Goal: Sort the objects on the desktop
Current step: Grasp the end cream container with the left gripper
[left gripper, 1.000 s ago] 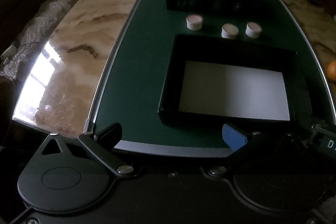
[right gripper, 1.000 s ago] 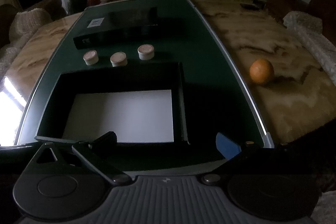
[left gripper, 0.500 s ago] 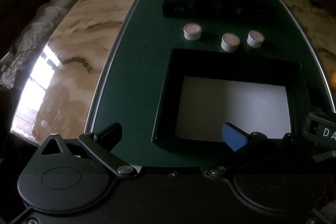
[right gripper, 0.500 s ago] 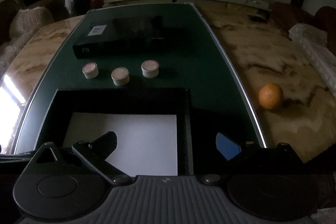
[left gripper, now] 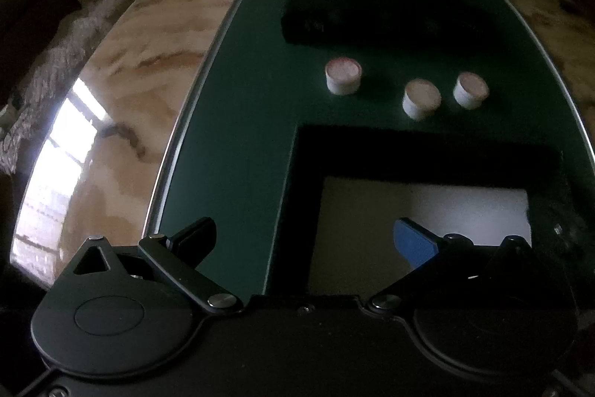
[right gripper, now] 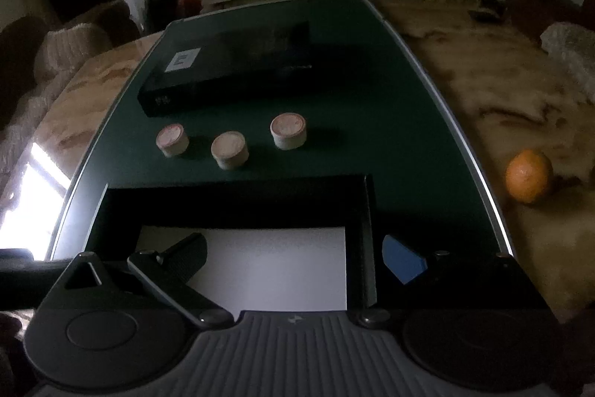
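Left gripper (left gripper: 303,240): jaws wide apart, nothing between them; black finger over bare mat, blue-padded finger over the near left part of the tray.
Right gripper (right gripper: 293,257): jaws wide apart, nothing held; black finger over the tray's white floor, blue-padded finger just outside the tray's right wall.

Open black tray (right gripper: 366,211): nearest item, directly ahead of both grippers; white floor, dark upright walls, no contents visible.
Three small round pucks, pale sides and pinkish tops, in a loose row just beyond the tray's far wall: left puck (right gripper: 172,139), middle puck (right gripper: 229,149), right puck (right gripper: 288,130). Apart from one another; none touching the tray.
Black flat box (right gripper: 227,69) with white label: beyond the pucks, lying flat, angled slightly.
Green mat (right gripper: 401,144) with pale edging: carries tray, pucks and box.
Marble tabletop (left gripper: 134,69): either side of the mat.
Orange (right gripper: 528,181): on the marble, right of the mat, well apart from the rest.

Progress, as judged: sorting not begun; tray empty, all three pucks outside it, neither gripper holding anything. Probably left: three pick-and-place moves, pucks into tray.

Clearance: open mat right of the tray and around the pucks; gaps between pucks wide enough to look workable for one finger each side. Obstructions: tray's far wall just near of the pucks, box edge close behind the left puck. Mat edging near the left puck on its left side.
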Available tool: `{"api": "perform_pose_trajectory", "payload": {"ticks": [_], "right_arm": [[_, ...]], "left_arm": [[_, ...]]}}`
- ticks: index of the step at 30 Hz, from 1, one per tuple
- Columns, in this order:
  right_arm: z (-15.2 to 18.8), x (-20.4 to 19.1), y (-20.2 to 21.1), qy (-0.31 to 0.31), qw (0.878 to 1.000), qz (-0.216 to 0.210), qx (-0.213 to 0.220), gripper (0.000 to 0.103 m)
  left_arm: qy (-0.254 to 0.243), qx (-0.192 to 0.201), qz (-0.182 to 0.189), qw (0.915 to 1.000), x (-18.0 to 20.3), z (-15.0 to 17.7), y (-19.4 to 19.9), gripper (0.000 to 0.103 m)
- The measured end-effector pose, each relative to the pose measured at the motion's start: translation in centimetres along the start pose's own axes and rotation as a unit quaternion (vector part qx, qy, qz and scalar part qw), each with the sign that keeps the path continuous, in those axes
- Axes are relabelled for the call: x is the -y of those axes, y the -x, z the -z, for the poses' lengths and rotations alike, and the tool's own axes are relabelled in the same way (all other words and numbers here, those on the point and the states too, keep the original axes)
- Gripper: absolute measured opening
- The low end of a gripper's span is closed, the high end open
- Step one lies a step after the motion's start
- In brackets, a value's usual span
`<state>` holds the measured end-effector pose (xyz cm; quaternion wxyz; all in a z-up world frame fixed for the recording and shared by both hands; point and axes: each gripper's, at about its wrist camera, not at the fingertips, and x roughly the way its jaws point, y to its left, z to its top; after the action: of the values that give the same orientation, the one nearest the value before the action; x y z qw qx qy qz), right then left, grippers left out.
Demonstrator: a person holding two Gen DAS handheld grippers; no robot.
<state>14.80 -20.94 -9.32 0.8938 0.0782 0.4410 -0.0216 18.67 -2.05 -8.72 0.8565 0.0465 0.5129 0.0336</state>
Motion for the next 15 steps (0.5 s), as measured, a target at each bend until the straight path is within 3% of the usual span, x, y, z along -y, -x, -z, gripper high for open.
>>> {"api": "perform_pose_trajectory", "payload": {"ticks": [6, 15], "right_arm": [[-0.1, 0.8, -0.3, -0.005, 1.0, 0.001, 0.012, 0.103], [0.7, 2.1, 0.1, -0.021, 0.999, -0.013, 0.032, 0.103]], "left_arm": [[0.008, 0.043, -0.011, 0.999, 0.1, -5.0, -2.5, 0.103], [0.016, 0.043, -0.005, 0.9989, 1.0, -10.6, -9.5, 0.097]]}}
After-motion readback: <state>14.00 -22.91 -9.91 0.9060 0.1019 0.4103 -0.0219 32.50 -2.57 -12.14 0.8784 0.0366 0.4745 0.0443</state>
